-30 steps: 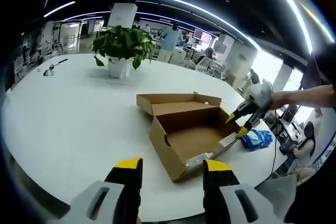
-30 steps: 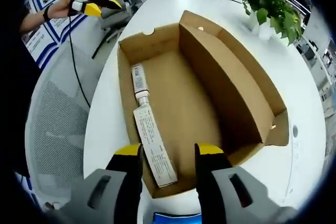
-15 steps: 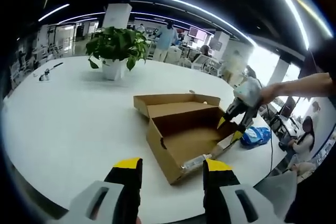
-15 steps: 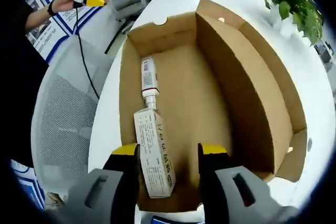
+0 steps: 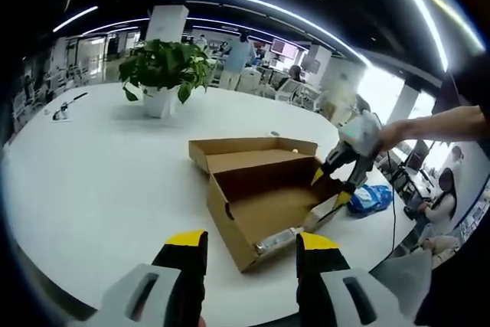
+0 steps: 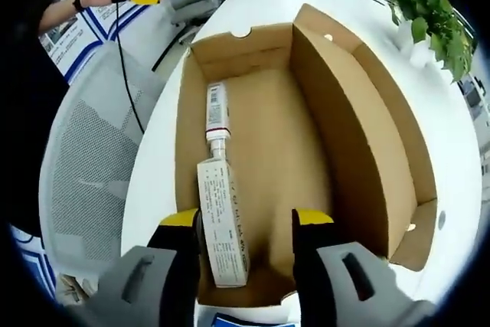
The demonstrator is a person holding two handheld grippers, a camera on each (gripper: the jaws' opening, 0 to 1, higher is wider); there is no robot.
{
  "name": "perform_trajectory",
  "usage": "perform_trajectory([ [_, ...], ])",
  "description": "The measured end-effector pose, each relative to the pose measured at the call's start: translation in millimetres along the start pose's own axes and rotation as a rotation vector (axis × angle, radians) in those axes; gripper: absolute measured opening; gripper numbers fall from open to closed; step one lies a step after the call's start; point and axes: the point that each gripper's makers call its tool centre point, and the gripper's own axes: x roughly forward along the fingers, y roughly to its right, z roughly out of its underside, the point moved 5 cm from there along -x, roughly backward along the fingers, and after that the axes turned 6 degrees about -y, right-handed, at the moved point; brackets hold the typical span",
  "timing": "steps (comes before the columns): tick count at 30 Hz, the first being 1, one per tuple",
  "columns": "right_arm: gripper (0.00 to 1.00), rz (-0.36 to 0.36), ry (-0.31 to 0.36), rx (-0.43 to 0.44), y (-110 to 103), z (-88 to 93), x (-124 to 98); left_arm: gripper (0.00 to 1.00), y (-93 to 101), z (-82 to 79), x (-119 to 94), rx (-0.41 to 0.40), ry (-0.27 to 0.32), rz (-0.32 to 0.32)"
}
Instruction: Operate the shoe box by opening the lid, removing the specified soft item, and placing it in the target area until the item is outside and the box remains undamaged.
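The cardboard shoe box (image 5: pixel 264 197) sits open near the right edge of the round white counter (image 5: pixel 99 166), its lid (image 5: pixel 245 147) folded back flat on the far side. Inside, along one long wall, lies a white tube (image 6: pixel 221 223) with printed labelling, its cap end pointing toward the box's far short wall; in the left gripper view the tube (image 5: pixel 279 240) shows at the box's near corner.

The right gripper (image 6: pixel 246 223) hangs over the near short end of the box, its fingers (image 6: pixel 184 227) spread apart with the lower end of the tube between them; whether they touch it cannot be told. In the left gripper view the right gripper (image 5: pixel 337 181) dips into the box's right end.

The left gripper (image 5: pixel 245 246) is held well back from the box, fingers (image 5: pixel 187 246) parted and holding nothing.

A potted plant (image 5: pixel 163 74) stands toward the counter's far side. A blue packet (image 5: pixel 369 200) lies just beyond the box at the counter's right edge. A mesh office chair (image 6: pixel 88 166) stands beside the counter.
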Motion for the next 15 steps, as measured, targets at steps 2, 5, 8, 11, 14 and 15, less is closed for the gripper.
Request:
perform_trajectory([
  [2, 0.45, -0.001, -0.014, -0.006, -0.8, -0.6, 3.1, 0.47, -0.1, -0.9, 0.6, 0.000, 0.001, 0.001],
  [5, 0.48, 0.024, -0.016, -0.022, 1.6, -3.1, 1.5, 0.47, 2.6, -2.8, 0.5, 0.005, 0.002, 0.001],
  [8, 0.48, 0.037, -0.022, -0.028, 0.0, -3.5, -0.7, 0.47, 3.9, -4.0, 1.1, 0.008, 0.002, 0.003],
  [11, 0.45, 0.048, -0.018, -0.046, -2.3, -5.5, -3.0, 0.47, 5.0, -4.9, 1.4, 0.011, 0.003, 0.003],
  [14, 0.43, 0.027, -0.003, -0.050, -6.4, -9.4, -2.8, 0.47, 8.5, -5.0, 1.4, 0.012, 0.002, 0.005],
  [15, 0.43, 0.021, -0.006, -0.049, -6.4, -9.9, -0.9, 0.47, 9.5, -5.0, 1.7, 0.014, 0.000, 0.006],
])
